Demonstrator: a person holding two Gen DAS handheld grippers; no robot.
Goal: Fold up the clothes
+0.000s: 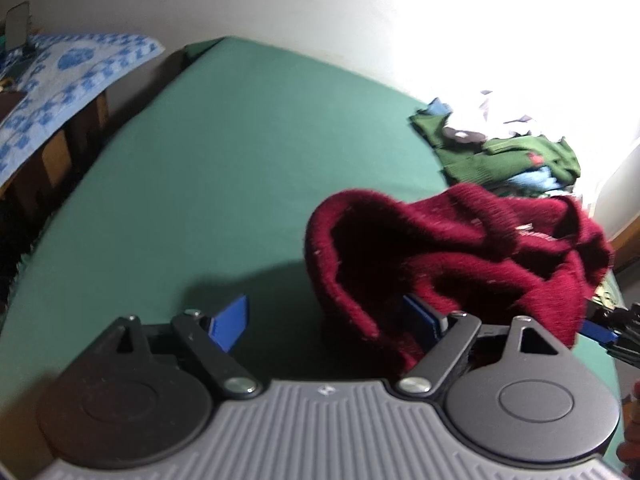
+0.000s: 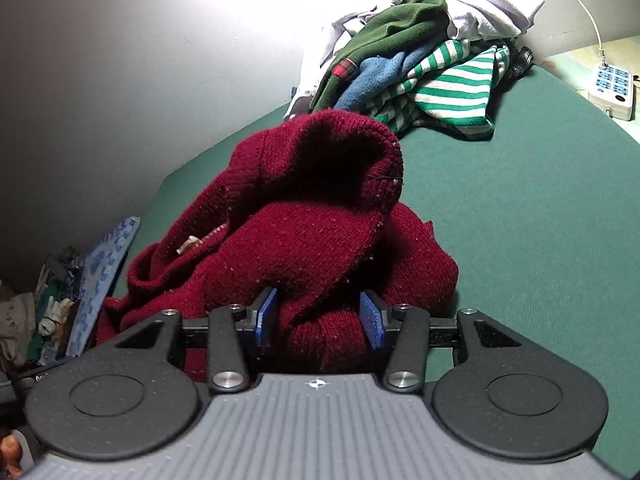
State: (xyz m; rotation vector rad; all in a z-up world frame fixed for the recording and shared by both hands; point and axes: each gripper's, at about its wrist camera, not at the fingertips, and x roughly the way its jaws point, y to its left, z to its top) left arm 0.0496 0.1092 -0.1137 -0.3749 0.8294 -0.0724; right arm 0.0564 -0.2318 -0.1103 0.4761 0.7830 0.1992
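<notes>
Under me is a bed with a green sheet (image 2: 540,220). My dark red knit sweater (image 2: 304,232) lies bunched on it, and a pile of mixed clothes (image 2: 420,60) sits near the wall.

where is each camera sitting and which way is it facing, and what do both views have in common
Left wrist: sits on the left gripper, looking forward and down over the green bed toward the wall; its open jaws show, the maroon sweater draped over the right-hand finger; the clothes pile lies beyond.
Right wrist: sits on the right gripper, looking down across the bed at the clothes pile and power strip; its jaws straddle the maroon sweater; a fingertip shows at lower left.
Shared: sweater, pile, bed, wall.
</notes>
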